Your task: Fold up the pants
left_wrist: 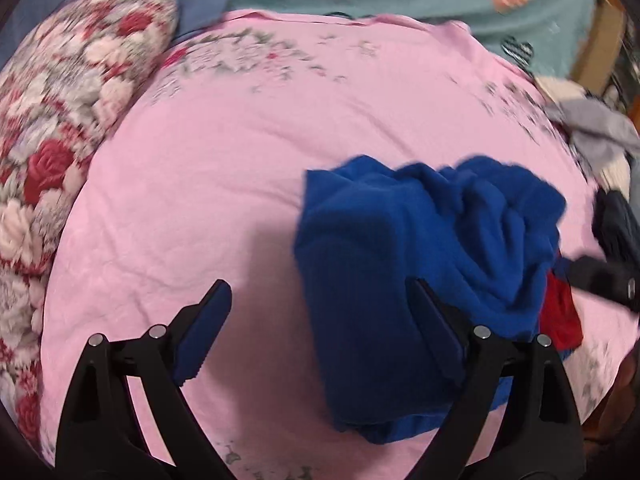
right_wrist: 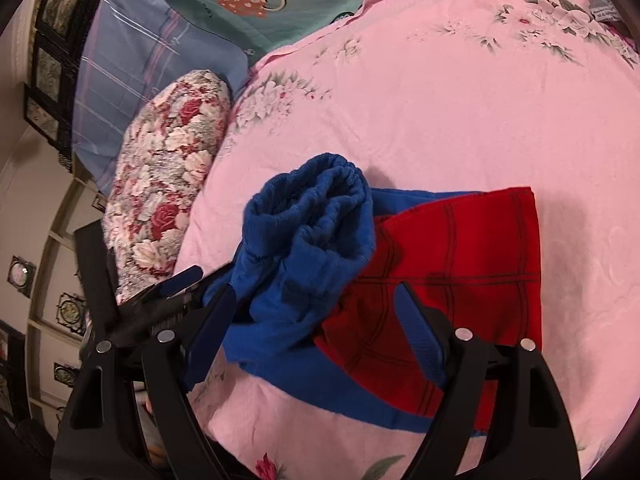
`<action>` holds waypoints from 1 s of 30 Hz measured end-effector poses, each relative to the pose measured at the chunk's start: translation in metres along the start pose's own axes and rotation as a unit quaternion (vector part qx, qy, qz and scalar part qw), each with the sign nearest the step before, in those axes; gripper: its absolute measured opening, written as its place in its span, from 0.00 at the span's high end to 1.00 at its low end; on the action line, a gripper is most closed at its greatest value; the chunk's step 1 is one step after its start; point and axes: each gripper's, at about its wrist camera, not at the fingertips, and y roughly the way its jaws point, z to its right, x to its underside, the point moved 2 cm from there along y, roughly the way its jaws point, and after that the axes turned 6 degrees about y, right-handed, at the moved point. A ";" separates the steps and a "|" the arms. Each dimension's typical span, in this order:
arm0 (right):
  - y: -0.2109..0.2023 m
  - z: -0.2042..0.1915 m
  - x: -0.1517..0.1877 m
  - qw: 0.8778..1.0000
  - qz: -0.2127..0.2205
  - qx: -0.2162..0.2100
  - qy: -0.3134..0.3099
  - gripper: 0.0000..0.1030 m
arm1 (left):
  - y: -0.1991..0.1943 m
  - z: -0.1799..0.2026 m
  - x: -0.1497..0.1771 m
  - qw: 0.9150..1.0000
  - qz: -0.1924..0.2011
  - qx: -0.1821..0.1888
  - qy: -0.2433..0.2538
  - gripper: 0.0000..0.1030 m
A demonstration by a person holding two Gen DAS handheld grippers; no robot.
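The blue pants (right_wrist: 304, 248) lie in a bunched heap on the pink bed sheet (left_wrist: 240, 168), toward the near edge of the bed and partly on top of a red garment (right_wrist: 456, 264) that spreads out flat beside them. In the right wrist view the gathered waistband end stands up as a thick roll pointing toward the far edge of the bed, and the rest of the cloth trails back toward the near edge, so the long axis of the heap runs roughly near to far. The left gripper (left_wrist: 320, 312) hangs wide open and empty over the sheet; its right finger (left_wrist: 436, 332) overlaps the near corner of the blue cloth while its left finger is over bare sheet, so the pants lie ahead of it and to its right. The right gripper (right_wrist: 316, 328) is also spread wide with nothing held, and the trailing blue cloth lies just ahead between its fingers. Judging by that, the right gripper is the nearer to a graspable edge. A floral pillow (left_wrist: 60, 128) sits at the bed's left side, well clear.
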 end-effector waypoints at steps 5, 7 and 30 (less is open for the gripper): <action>0.013 -0.006 -0.020 1.000 -0.010 -0.005 0.016 0.15 | 0.012 0.007 0.006 1.000 -0.011 -0.002 0.024 0.11; 0.020 -0.005 -0.026 1.000 -0.012 0.006 0.019 0.12 | 0.016 0.001 0.007 1.000 -0.016 0.010 0.010 0.11; 0.010 -0.045 -0.028 0.996 0.006 -0.081 -0.030 0.78 | -0.022 -0.061 0.003 0.997 -0.005 0.014 -0.075 0.11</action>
